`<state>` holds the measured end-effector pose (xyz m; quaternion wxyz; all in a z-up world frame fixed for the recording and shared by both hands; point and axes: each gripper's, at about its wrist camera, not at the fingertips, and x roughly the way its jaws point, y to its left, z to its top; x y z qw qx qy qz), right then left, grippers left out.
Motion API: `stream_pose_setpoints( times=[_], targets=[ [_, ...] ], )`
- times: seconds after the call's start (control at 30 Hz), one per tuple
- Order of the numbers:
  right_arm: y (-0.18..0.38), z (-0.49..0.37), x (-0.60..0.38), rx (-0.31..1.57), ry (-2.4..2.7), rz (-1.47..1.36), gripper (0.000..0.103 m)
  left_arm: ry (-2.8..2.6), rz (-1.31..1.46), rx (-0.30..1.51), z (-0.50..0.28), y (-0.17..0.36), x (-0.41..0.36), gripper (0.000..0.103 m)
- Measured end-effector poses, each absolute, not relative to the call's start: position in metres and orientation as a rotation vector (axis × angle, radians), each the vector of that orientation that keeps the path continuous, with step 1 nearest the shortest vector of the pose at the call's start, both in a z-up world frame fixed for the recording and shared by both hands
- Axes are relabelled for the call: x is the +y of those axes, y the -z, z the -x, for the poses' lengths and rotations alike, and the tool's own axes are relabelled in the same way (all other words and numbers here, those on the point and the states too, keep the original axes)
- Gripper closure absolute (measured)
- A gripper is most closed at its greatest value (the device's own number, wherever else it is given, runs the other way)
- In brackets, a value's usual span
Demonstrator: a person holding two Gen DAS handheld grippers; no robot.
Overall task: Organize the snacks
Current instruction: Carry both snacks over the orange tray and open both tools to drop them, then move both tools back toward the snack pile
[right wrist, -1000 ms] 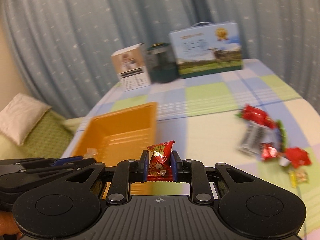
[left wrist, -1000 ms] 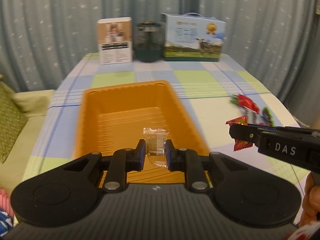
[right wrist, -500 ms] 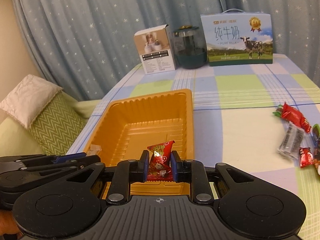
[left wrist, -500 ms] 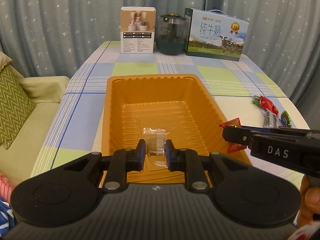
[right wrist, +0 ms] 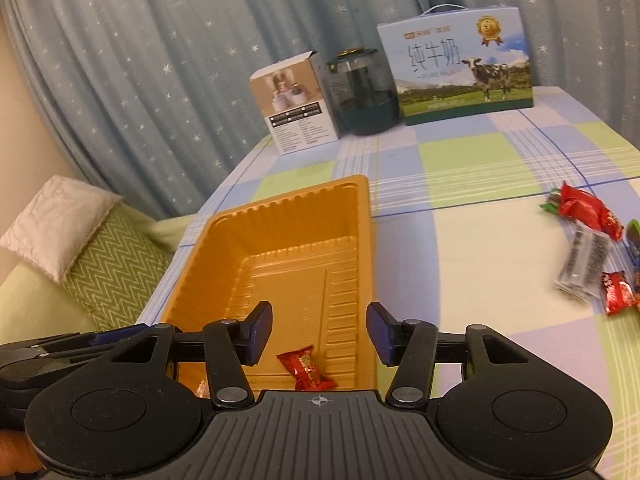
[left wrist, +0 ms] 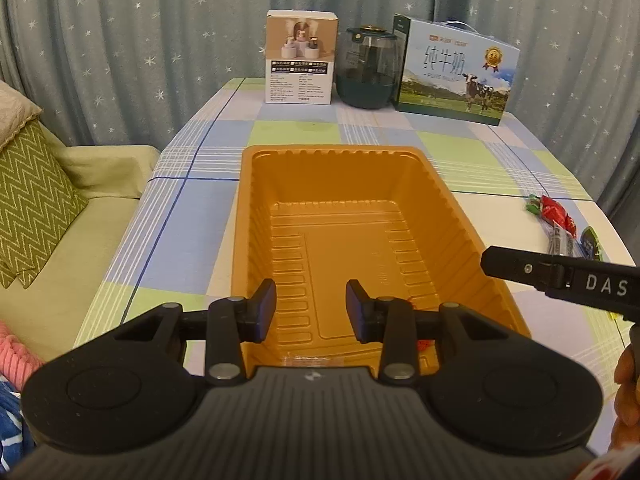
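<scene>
Hovering spread and empty over the orange tray point(right wrist: 362, 216), both the left gripper point(left wrist: 311, 304) and right gripper point(right wrist: 319, 330) (red candy point(right wrist: 306, 368) dropped near edge) risk clipping the tray wall on exit.

Black ribbed tongs point(left wrist: 311, 304) with blue pads point(right wrist: 260, 330), silver screws, "DAS" lettering.

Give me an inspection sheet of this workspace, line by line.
Surface: table under a checked cloth.
Job's things: orange tray holding a red candy and a clear wrapper at its near end; loose snacks on the cloth to the right.
Clutter: white box, dark jar, milk carton along the far edge.
Grippers: left gripper open, empty; right gripper open, empty, above the candy.
Cables: nothing seen.
Surroundings: starred curtain, sofa with zigzag cushion.
</scene>
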<state>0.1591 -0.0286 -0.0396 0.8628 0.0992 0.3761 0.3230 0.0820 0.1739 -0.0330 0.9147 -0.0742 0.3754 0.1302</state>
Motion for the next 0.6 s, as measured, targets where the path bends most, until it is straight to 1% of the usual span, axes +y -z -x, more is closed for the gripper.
stream_pose_setpoints(
  times=[0.3, 0.37, 0.43, 0.57, 0.6],
  targets=[
    [0.026, -0.145, -0.060, 0.774, -0.599, -0.211, 0.050, -0.233, 0.140, 0.745, -0.076, 0.019, 0.152, 0.068],
    [0.023, -0.142, -0.070, 0.775, -0.577, -0.218, 0.050, -0.223, 0.137, 0.738, -0.075, 0.015, 0.146, 0.066],
    [0.020, -0.139, -0.080, 0.773, -0.555, -0.224, 0.050, -0.210, 0.135, 0.732, -0.074, 0.013, 0.140, 0.061],
    [0.015, -0.130, -0.102, 0.762, -0.516, -0.239, 0.050, -0.178, 0.129, 0.731, -0.070, 0.009, 0.123, 0.060],
    [0.014, -0.127, -0.107, 0.760, -0.506, -0.240, 0.050, -0.170, 0.131, 0.730, -0.068, 0.009, 0.119, 0.058]
  ],
)
